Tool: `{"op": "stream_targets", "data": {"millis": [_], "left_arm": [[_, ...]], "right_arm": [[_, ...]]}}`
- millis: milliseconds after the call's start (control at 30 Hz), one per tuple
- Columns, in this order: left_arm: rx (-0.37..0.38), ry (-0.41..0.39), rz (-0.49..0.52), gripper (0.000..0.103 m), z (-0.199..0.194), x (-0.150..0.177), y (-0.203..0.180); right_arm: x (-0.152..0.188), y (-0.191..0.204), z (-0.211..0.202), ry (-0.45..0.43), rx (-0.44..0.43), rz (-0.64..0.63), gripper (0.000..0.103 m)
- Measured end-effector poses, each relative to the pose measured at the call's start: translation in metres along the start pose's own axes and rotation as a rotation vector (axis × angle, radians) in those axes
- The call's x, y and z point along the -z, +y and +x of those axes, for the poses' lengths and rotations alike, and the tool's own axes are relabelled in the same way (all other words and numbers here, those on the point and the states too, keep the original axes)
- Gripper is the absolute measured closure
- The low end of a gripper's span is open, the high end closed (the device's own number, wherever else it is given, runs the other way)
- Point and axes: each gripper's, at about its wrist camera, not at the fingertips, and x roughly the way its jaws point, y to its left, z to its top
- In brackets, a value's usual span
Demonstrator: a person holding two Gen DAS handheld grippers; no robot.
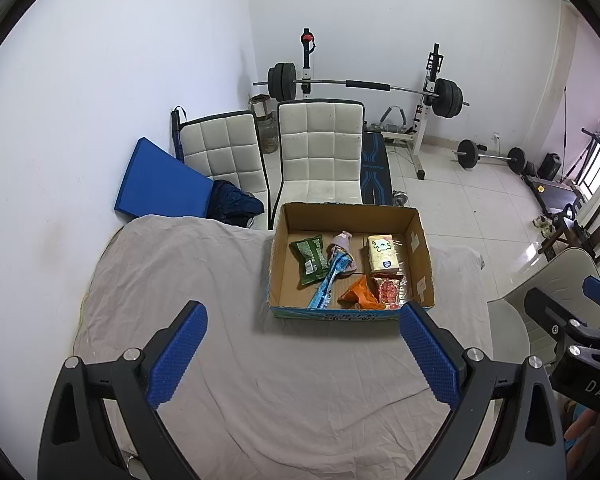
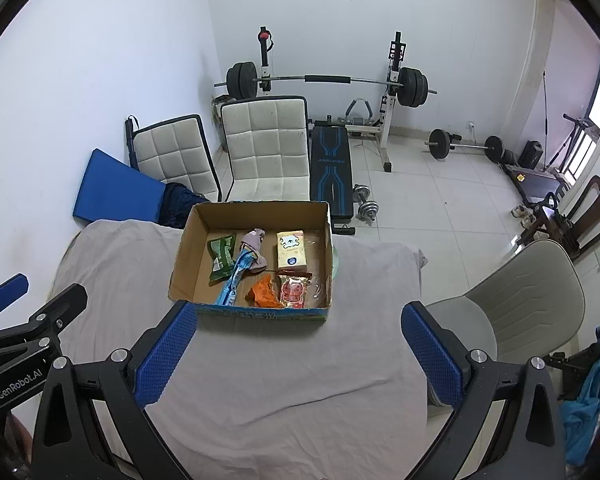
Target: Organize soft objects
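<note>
Grippers idle, box loaded: pick next soft item

Left gripper (image 1: 302,360) is wide open, nothing between the pads, hovering over bare grey cloth (image 1: 204,280) short of the box. Right gripper (image 2: 300,354) is the same: jaws spread wide, empty, held beside the left one.

Cardboard box (image 1: 424,256) sits ahead of both, near the table's far edge, its near wall just beyond the fingertips in both views. From the left gripper it lies ahead and slightly right; from the right gripper, ahead and slightly left.

Contents, near to far:
- orange pouch (image 1: 358,294) and red-print clear packet (image 1: 390,292) against the near wall, touching each other
- blue-white long sachet (image 1: 330,280) running diagonally, overlapping the green packet (image 1: 310,258) and the small pink-grey plush (image 1: 342,246)
- yellow tissue pack (image 1: 383,254) toward the back right, just behind the red-print packet

My read: no item is in hand, so the step is choosing and approaching one.

How to do it well:
- come in from above, clear the near wall first, then drop
- take the top layer first; the sachet lies over others, so lifting those underneath would drag it
- pinch across the narrow width, mid-body, light closure; these crumple and slip
- one gripper per item; the other stays out of the box

Cannot tell what the target layout is.
</note>
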Motion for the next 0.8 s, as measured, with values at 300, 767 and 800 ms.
{"op": "stream_targets", "data": {"millis": [300,767,800], "left_arm": [[0.0,-0.006,0.0,0.005,-0.0014,-0.0012,-0.001],[0.003,-0.008,-0.002,0.005,-0.0036,-0.0004,-0.0002],[0.004,-0.008,-0.002,0.005,-0.0034,0.0,0.0001]], "right_arm": [[0.0034,-0.0007,0.0034,0.0,0.006,-0.003,0.0],[0.0099,-0.0057,0.008,0.004,0.004,0.004,0.0],[0.01,-0.0057,0.0079,0.004,0.007,0.003,0.0]]}}
